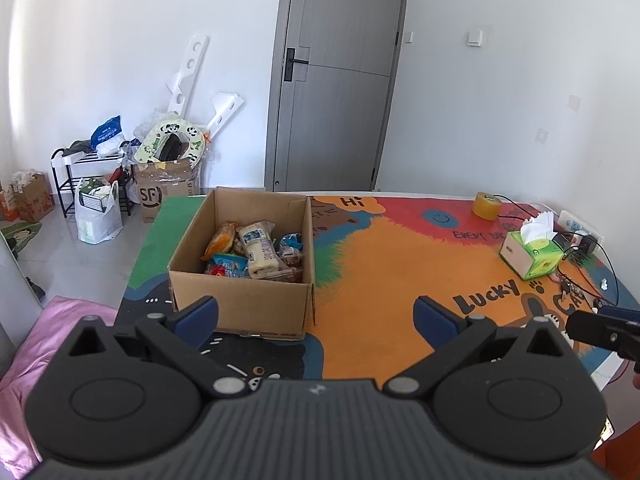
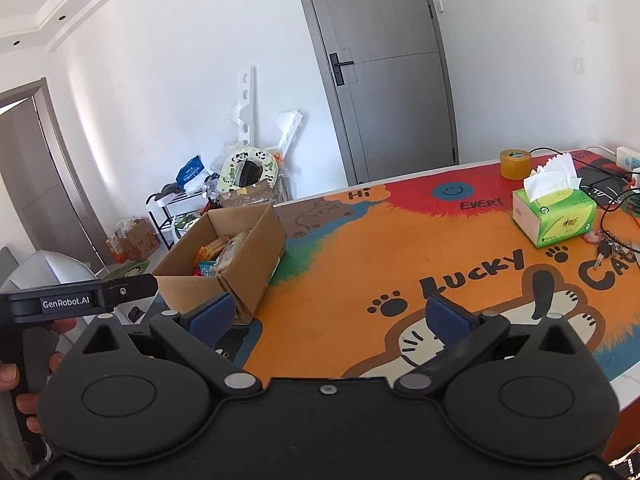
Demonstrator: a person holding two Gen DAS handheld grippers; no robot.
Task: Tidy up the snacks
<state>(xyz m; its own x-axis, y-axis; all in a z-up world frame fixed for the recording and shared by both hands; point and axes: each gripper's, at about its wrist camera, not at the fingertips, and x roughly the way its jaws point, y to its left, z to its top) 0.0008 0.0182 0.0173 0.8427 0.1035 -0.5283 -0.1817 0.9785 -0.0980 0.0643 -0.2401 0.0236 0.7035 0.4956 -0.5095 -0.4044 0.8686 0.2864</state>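
Cardboard box (image 1: 244,300) seen near table's (image 1: 380,280) left edge, snacks (image 1: 256,252) piled inside, perhaps bread among them. Left gripper (image 1: 316,316) held spread, empty; right gripper (image 2: 328,316) likewise spread.

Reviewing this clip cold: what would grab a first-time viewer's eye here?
Probably the loud cartoon table mat, orange and red with "Lucky Cat" lettering, covering the table. Next, the open cardboard box on its left part, holding a jumble of wrapped snacks. A green tissue box and a yellow tape roll sit toward the far right, while the left gripper and right gripper both hang open and empty.
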